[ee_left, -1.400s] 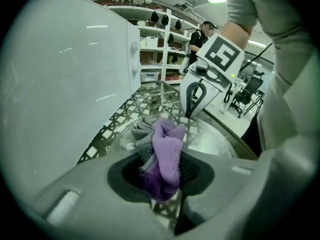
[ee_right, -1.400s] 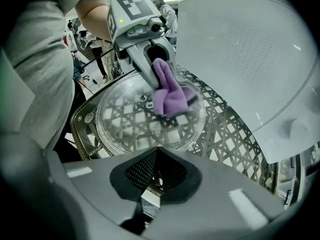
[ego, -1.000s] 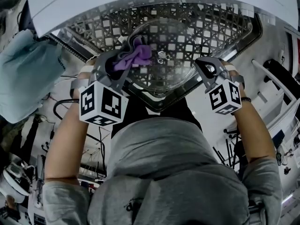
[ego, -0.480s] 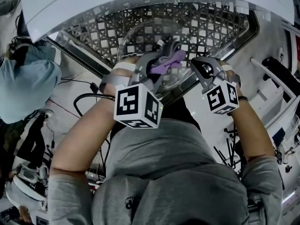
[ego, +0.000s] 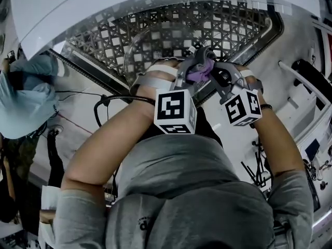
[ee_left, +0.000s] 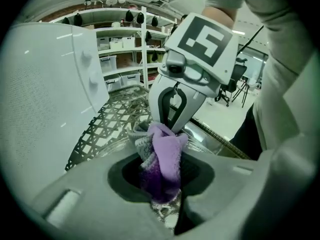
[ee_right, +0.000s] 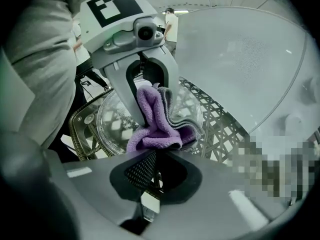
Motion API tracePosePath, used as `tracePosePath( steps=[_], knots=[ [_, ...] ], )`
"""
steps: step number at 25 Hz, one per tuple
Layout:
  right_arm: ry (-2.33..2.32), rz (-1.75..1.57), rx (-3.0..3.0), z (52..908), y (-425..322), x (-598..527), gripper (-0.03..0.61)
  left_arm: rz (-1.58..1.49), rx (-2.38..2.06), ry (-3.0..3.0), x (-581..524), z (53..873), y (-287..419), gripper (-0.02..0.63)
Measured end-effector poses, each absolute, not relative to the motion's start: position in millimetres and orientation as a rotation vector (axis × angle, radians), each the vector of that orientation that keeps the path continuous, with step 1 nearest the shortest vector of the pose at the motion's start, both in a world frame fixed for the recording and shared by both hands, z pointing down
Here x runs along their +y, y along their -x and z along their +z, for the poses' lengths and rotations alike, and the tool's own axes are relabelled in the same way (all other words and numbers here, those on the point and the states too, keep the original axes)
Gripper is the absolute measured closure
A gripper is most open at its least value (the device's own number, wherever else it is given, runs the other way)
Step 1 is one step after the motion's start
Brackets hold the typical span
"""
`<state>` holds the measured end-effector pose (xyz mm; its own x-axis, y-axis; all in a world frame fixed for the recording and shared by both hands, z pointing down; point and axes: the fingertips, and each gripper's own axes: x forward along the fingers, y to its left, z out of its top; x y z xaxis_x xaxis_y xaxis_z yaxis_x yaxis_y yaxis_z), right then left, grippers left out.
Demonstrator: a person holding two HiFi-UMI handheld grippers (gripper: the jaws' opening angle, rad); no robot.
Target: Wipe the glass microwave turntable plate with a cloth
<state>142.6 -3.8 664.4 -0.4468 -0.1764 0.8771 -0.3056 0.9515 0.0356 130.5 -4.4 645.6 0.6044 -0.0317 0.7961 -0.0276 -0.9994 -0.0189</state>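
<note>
Sweeps the cloth (ego: pixel 200 72) across the plate (ego: pixel 153 48) to its right edge.

Pinches the purple cloth tight in the left gripper (ego: pixel 199 61), now at centre-right of the frame, just beside the right gripper (ego: pixel 220 78); a second ago worked the plate's upper-left part. Clamps the plate's right rim in the right gripper, holding the glass over the wire basket (ego: pixel 98 40) in the upper middle. Covers much of the face with that stroke, by the look of it; probably leaves the strip under the right jaws unwiped.
</note>
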Motion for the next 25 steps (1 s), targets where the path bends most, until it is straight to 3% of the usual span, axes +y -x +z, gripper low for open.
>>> tracePosePath(
  steps=[5, 16, 25],
  knots=[
    [-0.34, 0.165, -2.044, 664.1, -143.3, -3.6, 0.571, -1.47, 0.065, 2.811, -3.9, 648.7, -97.4, 0.51],
    [-0.342, 0.17, -2.034, 664.9, -143.4, -3.7, 0.569, -1.804, 0.196, 2.739, 9.6, 644.2, 47.5, 0.509],
    [-0.342, 0.17, -2.033, 666.0, -142.8, -3.1, 0.569, -1.793, 0.199, 2.692, 10.5, 638.0, 41.9, 0.509]
  ],
)
